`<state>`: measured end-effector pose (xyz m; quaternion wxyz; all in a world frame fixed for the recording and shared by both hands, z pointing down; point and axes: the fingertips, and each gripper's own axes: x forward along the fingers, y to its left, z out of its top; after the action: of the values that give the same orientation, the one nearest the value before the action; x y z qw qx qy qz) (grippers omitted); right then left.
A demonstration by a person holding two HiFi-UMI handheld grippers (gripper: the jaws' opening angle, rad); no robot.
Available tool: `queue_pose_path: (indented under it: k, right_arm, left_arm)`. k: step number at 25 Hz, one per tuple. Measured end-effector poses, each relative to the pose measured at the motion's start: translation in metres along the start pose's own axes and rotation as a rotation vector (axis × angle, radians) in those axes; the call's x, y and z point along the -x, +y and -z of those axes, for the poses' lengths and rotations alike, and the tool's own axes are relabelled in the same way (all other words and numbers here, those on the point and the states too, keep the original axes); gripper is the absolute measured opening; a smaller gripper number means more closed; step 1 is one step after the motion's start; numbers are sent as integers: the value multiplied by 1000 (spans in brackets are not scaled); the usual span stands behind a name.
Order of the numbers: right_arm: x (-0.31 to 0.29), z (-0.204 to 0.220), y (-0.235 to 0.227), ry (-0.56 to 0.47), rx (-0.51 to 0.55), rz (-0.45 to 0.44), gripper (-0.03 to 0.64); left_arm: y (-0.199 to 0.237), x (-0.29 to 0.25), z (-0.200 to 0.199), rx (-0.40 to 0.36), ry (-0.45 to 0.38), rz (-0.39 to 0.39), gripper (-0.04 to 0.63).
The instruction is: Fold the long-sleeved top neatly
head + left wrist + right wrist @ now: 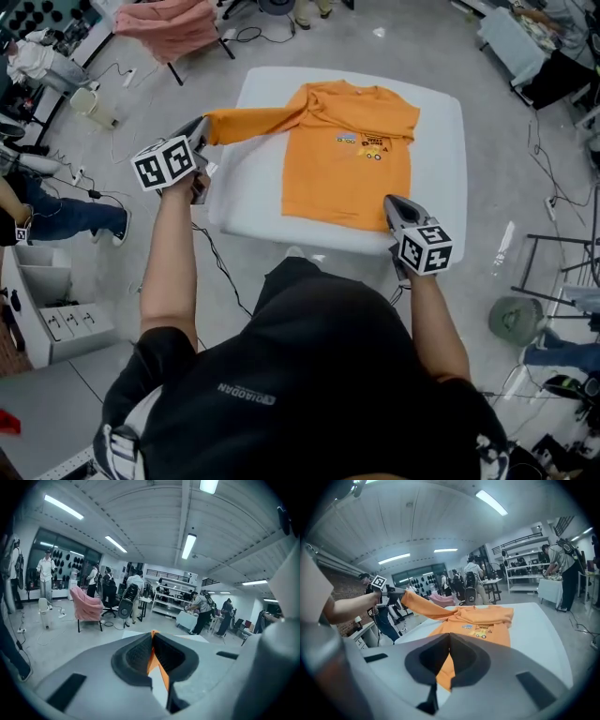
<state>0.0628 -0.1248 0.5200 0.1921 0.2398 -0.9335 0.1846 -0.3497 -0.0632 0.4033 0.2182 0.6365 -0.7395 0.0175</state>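
Head view: an orange long-sleeved top [349, 159] lies front up on a white desk [441, 187], collar at the far side, a small vehicle print [364, 145] on the chest. One sleeve [253, 122] is stretched out sideways past the desk's left edge, lifted off the surface. The left tongs [204, 127] pinch its cuff end there, beside the desk. The right tongs [390, 202] sit at the near hem, at the top's right corner. A pink-draped chair [169, 26] stands on the floor beyond the desk.

Left gripper view: the left tongs [153, 638] are closed together with a strip of the orange sleeve [158, 667] clamped between the pads, running down out of the gap. They point nearly level out across the room, where the pink chair [86, 605] stands.

Right gripper view: the right tongs [449, 640] are pressed together on the orange hem [444, 673], which runs into the gap between the pads. Ahead, the top [480, 623] lies spread on the desk [539, 634]. Its sleeve [425, 607] rises off to the left, up to the left tongs [397, 591].
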Motion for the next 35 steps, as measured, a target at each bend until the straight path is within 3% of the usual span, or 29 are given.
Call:
queue_pose_path:
  k: [7, 12, 16, 21, 24, 29, 35]
  right_arm:
    - [-42, -35, -1, -18, -23, 47, 5]
    - [-61, -44, -2, -16, -34, 98, 5]
    - [-72, -44, -4, -6, -49, 140, 5]
    - [-77, -50, -2, -11, -62, 158, 5]
    - [-79, -55, -4, -18, -58, 143, 5]
    - [-76, -71, -16, -43, -33, 109, 5]
    - [-56, -69, -38, -46, -8, 47, 5]
  left_arm:
    - [75, -36, -49, 117, 4, -32, 18]
    - [140, -63, -45, 276, 12, -76, 18]
    - [157, -79, -43, 321, 33, -51, 18]
    - [94, -87, -75, 349, 6, 163, 18]
    - [44, -86, -110, 310, -33, 268, 18]
    - [-40, -93, -159, 186, -64, 357, 18]
    - [-143, -130, -158, 98, -6, 390, 18]
